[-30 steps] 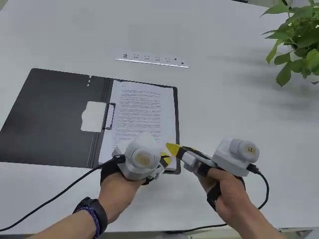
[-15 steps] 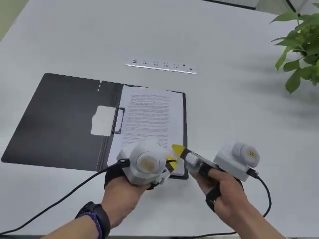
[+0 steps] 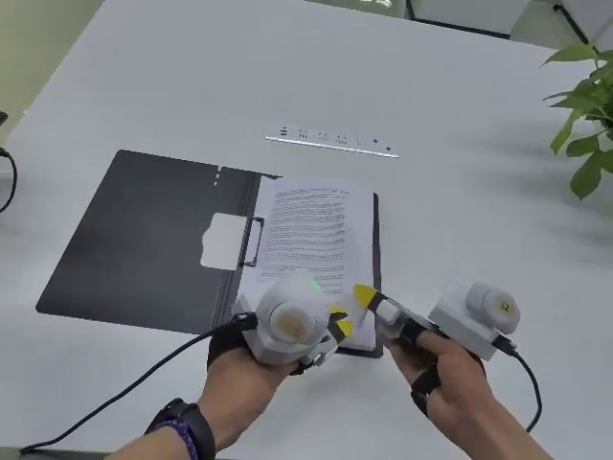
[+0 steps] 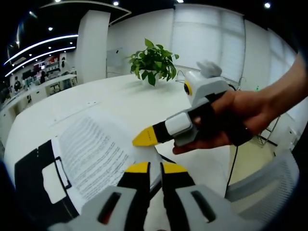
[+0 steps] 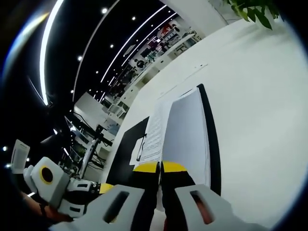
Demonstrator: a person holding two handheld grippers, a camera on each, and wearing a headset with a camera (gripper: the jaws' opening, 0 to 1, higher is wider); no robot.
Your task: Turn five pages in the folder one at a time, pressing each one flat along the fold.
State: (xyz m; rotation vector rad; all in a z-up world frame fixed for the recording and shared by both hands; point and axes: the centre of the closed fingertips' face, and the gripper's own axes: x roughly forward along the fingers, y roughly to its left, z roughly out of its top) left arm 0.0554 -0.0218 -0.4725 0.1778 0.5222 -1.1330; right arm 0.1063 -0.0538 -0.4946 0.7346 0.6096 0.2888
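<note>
Folder (image 3: 134, 240) lies open on the desk (image 3: 460, 192), with the printed page (image 3: 316, 230) on its right half. Left gripper (image 3: 337, 321) and right gripper (image 3: 364, 295) meet at the folder's near right corner, both with fingers drawn together. I cannot tell whether either pinches paper.

plant (image 3: 584, 172) cut off, page (image 3: 311, 235) text illegible

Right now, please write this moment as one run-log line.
left gripper: jaws shut, at near right corner of top page | right gripper: jaws shut, same corner | folder: open on white table
</note>
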